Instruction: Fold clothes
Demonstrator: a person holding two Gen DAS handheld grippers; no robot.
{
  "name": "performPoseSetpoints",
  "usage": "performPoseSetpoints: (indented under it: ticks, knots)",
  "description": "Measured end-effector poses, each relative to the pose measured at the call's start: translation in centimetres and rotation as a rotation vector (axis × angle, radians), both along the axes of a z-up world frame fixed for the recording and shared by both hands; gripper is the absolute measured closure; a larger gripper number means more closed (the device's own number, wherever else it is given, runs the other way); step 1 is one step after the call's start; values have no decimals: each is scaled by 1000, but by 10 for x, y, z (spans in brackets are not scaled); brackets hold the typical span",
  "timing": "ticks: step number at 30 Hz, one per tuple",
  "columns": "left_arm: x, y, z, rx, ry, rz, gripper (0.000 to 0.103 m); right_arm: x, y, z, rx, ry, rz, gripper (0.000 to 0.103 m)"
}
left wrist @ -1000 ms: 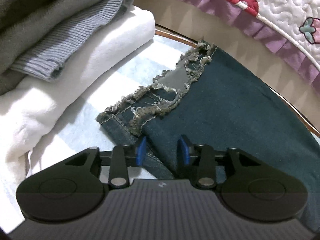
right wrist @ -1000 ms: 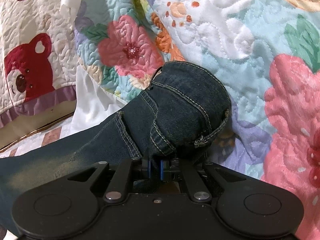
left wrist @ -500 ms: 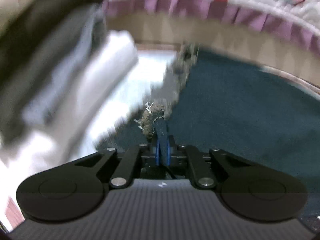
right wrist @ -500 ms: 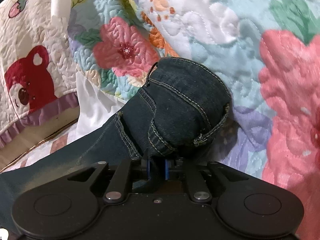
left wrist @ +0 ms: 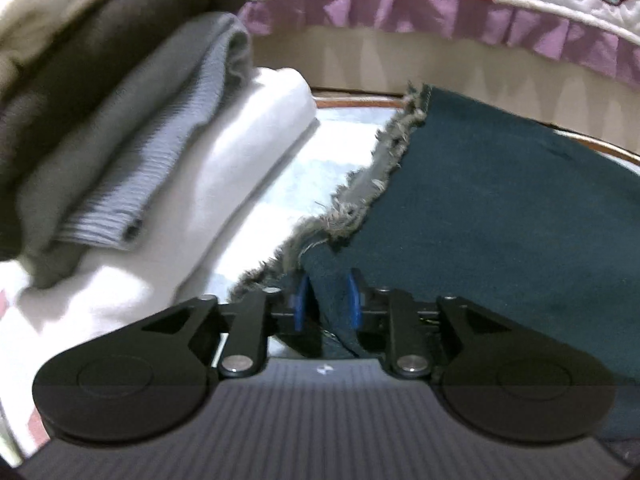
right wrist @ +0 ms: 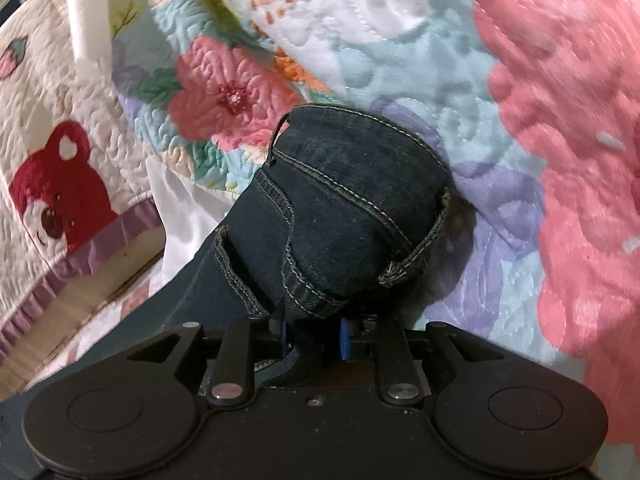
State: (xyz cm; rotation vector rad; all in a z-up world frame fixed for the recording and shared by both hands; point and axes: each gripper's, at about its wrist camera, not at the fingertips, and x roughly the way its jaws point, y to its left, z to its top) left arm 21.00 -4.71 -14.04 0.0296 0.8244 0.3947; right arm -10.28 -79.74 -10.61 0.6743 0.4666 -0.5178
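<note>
Dark blue jeans (left wrist: pixel 500 220) lie flat on the pale checked surface, and their frayed grey hem (left wrist: pixel 360 200) runs up from my left gripper (left wrist: pixel 326 304). That gripper's jaws are opening; a fold of the leg still stands between the blue pads (left wrist: pixel 299 306), loose on the left side. In the right wrist view the jeans' waist end (right wrist: pixel 348 200) bulges up in a rounded hump against the flowered quilt. My right gripper (right wrist: pixel 313 338) is opening too, with a narrow tongue of denim hanging between its pads without being pinched.
A stack of folded clothes (left wrist: pixel 120 140), dark, grey and ribbed blue on a white one (left wrist: pixel 240 152), stands close on the left. A wooden edge (left wrist: pixel 352 102) and a quilt with a purple frill (left wrist: pixel 440 4) close off the far side. The flowered quilt (right wrist: pixel 400 40) rises right behind the waist.
The left gripper shut on the frayed hem, turned it over into a straighter line, then parted its jaws. The right gripper, shut on the waist a second ago, has spread its pads.
</note>
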Motion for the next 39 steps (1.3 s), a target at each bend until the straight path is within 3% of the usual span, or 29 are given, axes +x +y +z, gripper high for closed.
performPoseSetpoints:
  ticks: [2,4,6,7,11,14,16,17,21,24,25,26,30,33,36,39]
  knots:
    - [-11,-18,19,45,-65,-35,80,0,1,1,2,-5,-9,78]
    - [-32,-49,43,59,-186,-157,80,1,2,2,6,-2,-15,78]
    - [-51,-87,62,23,-246,-321,61,-1,0,0,35,-9,-30,77]
    - [-57,-106,68,-4,-245,-402,60,-2,-1,-1,62,-19,-39,76]
    - [-62,-186,64,-131,-87,-639,60,-10,-9,-7,176,-77,-69,72]
    - [-68,-242,51,-230,14,-764,60,-32,-1,-16,358,-169,-121,54]
    - [-73,-265,45,-272,38,-817,60,-47,9,-24,493,-243,-154,50]
    - [-75,-275,42,-282,44,-842,60,-46,14,-26,504,-260,-143,47]
    - [-79,-308,33,-226,22,-938,60,-22,16,-30,402,-162,-138,44]
    - [-72,-326,24,-224,30,-988,59,-8,19,-41,343,-187,-164,43]
    - [-68,-331,21,-220,37,-1000,59,-2,20,-41,308,-189,-154,47]
    - [-65,-336,18,-208,41,-1005,59,3,23,-37,263,-187,-133,71]
    - [-55,-353,6,-188,69,-1023,58,-6,32,14,131,-292,-50,86]
    - [-57,-365,-3,-167,134,-1062,58,-21,43,57,29,-357,3,88]
    - [-78,-384,-1,-59,135,-1129,65,-30,56,85,-64,-364,47,89]
    - [-86,-389,-1,-108,152,-1109,71,-33,62,97,-81,-356,58,89]
